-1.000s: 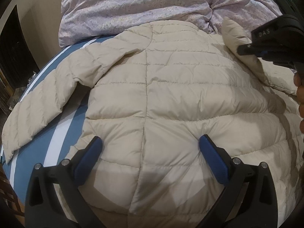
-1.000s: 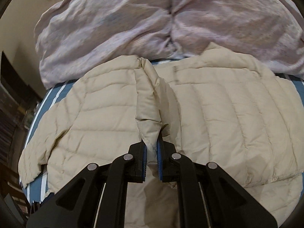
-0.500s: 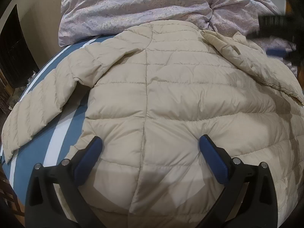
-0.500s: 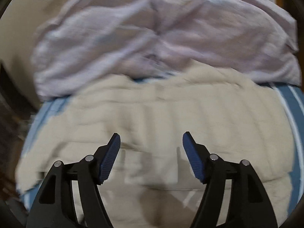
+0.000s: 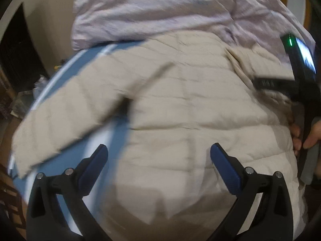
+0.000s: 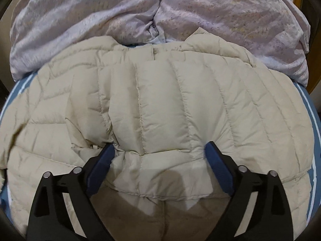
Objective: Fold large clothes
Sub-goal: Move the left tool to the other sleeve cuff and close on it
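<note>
A cream quilted puffer jacket (image 5: 180,104) lies spread on a blue striped bed. Its left sleeve (image 5: 66,120) stretches out over the sheet. My left gripper (image 5: 158,150) hangs open above the jacket's lower back, nothing between its blue pads. In the right wrist view the jacket's right side (image 6: 170,104) lies folded over the body. My right gripper (image 6: 158,148) stands wide, its jaws still opening, and its fingertips (image 6: 108,150) press down into the folded panel without pinching it. The right gripper's body (image 5: 280,82) and a hand (image 5: 301,138) show at the right edge of the left wrist view.
A crumpled lilac duvet (image 6: 160,14) is heaped along the far side of the bed, touching the jacket's top edge. The blue sheet with white stripes (image 5: 66,64) shows at the left, with dark furniture (image 5: 16,60) and floor clutter beyond the bed's edge.
The right gripper let go of the jacket's fold, opened wide and came down onto the folded panel. The left gripper's view shifted, so the sleeve and bed edge show more.
</note>
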A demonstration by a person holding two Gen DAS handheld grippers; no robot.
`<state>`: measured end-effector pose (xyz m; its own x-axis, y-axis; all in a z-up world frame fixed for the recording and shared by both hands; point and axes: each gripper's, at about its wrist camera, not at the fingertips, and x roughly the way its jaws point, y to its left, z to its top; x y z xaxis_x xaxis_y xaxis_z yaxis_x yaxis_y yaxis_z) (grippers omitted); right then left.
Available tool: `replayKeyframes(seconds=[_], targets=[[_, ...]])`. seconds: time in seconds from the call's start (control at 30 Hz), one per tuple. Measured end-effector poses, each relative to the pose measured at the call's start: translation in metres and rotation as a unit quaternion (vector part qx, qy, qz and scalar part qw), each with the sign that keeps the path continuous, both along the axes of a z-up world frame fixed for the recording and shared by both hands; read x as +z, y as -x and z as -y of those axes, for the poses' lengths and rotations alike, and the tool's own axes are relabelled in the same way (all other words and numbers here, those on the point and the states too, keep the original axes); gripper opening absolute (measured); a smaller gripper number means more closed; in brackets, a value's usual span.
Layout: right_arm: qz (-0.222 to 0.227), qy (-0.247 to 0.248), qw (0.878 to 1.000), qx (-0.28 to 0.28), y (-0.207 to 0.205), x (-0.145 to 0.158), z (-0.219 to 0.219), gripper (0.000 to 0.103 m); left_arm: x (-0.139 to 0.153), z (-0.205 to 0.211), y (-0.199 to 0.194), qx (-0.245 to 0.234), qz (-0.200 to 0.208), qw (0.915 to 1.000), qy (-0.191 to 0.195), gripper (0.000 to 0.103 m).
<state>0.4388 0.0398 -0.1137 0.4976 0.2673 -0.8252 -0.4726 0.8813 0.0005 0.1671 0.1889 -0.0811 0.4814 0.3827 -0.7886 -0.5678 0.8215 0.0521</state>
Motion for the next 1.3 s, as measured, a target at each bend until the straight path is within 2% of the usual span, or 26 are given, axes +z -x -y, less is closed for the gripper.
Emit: replayKeyframes(seconds=[0.1,0.17,0.3,0.47,0.6,0.83,1.0,1.17,1.3], targets=[[-0.002,-0.004,1.0,-0.002,-0.002,-0.002,0.001,0.097,0.01,-0.024,0.018,0.026,-0.002,0.9996,-0.014,0.101],[-0.003,-0.007,1.0,-0.002,-0.002,-0.002,0.001,0.098,0.014,-0.046,0.031,0.055,-0.016,0.998,-0.026,0.101],[-0.004,-0.008,1.0,0.002,-0.002,-0.002,0.002,0.098,0.013,-0.091,0.06,0.097,-0.033,0.9943,-0.03,0.101],[-0.005,-0.011,1.0,0.005,-0.001,-0.002,0.002,0.099,0.01,-0.14,0.103,0.157,-0.048,0.9858,-0.034,0.101],[-0.003,-0.014,1.0,0.007,-0.002,-0.002,0.003,0.099,0.01,-0.17,0.135,0.19,-0.023,0.9814,-0.014,0.099],[0.0,-0.018,1.0,0.012,-0.001,-0.003,0.004,0.099,-0.006,-0.198,0.172,0.222,0.029,0.9735,0.046,0.085],[0.003,-0.019,1.0,0.012,0.0,-0.003,0.005,0.1,-0.016,-0.209,0.191,0.249,0.07,0.9619,0.088,0.081],[0.003,-0.019,1.0,0.012,0.0,-0.003,0.005,0.1,-0.017,-0.212,0.193,0.253,0.078,0.9611,0.08,0.077],[0.004,-0.02,1.0,0.013,0.001,-0.002,0.005,0.1,-0.016,-0.216,0.202,0.254,0.099,0.9582,0.086,0.076]])
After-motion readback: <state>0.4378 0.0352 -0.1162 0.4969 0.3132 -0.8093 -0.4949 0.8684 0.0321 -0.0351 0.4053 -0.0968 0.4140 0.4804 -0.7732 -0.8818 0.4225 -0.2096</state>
